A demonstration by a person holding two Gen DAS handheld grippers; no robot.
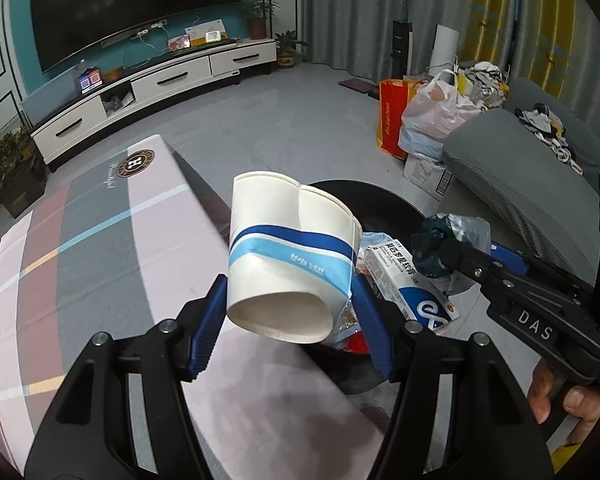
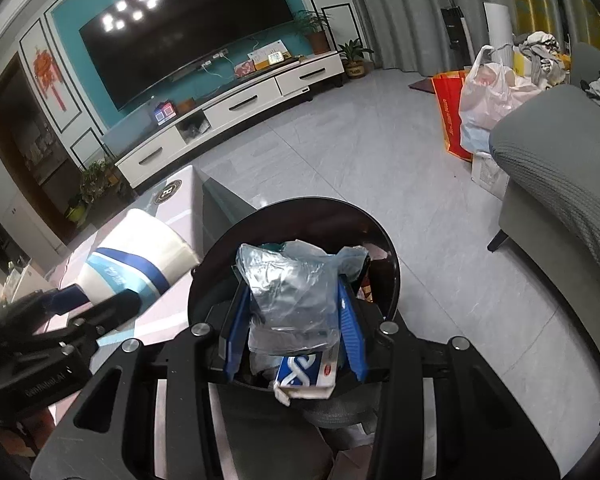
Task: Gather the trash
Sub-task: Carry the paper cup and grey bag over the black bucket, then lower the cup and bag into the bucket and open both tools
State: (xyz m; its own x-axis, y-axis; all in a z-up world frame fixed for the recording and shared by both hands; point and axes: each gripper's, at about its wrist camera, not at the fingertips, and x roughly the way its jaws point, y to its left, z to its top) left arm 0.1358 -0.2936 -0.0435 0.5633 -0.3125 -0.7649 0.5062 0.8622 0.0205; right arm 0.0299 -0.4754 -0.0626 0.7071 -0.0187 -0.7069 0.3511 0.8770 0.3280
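Observation:
My left gripper (image 1: 290,308) is shut on a squashed white paper cup (image 1: 288,256) with blue bands, held tilted above the table edge beside a round black trash bin (image 1: 384,196). The cup also shows in the right wrist view (image 2: 136,264). My right gripper (image 2: 292,320) is shut on a crumpled clear and silver plastic bag (image 2: 292,296) and holds it over the bin (image 2: 300,212). A white and blue medicine box (image 2: 308,376) lies in the bin below the bag; it also shows in the left wrist view (image 1: 408,280). The right gripper (image 1: 452,256) reaches in from the right there.
A striped pink and grey tablecloth (image 1: 100,260) covers the table on the left. A grey sofa (image 1: 520,184) stands to the right of the bin. Shopping bags (image 1: 428,116) sit on the floor beyond it. A white TV cabinet (image 1: 160,84) lines the far wall.

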